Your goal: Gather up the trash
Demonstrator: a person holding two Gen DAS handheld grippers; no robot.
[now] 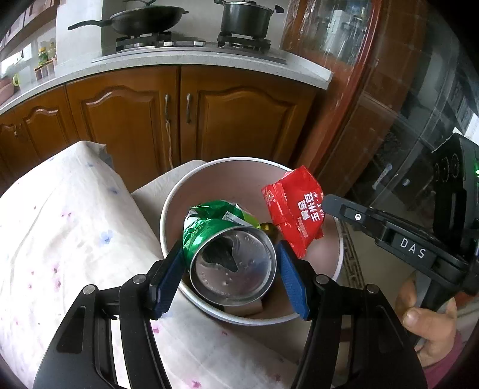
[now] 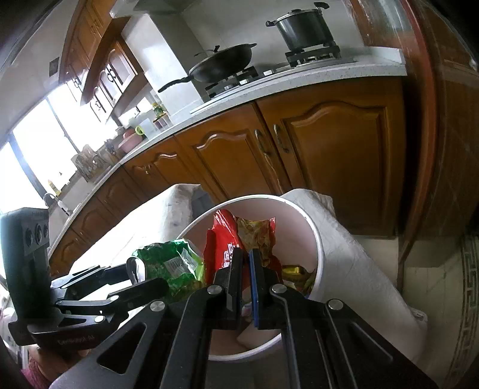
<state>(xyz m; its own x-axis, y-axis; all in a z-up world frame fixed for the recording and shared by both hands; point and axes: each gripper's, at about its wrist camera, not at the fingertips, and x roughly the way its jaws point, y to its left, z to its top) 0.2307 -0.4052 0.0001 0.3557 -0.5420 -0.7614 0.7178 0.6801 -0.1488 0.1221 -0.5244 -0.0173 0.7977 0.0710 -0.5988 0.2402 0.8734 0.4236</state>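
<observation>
One can (image 1: 232,266), two wrappers (red (image 1: 295,209), green (image 1: 218,211)), one bin (image 1: 179,197), one wok (image 1: 143,19), one pot (image 1: 245,18).

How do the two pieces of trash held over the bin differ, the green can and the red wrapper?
The green can is rigid crumpled metal with a silvery end; the red wrapper is thin, flexible foil with white print. The can sits between the left gripper's widely spread blue pads; the wrapper is pinched at its edge by the right gripper, whose jaws are nearly together. Both hang over the white bin, not yet released.
</observation>
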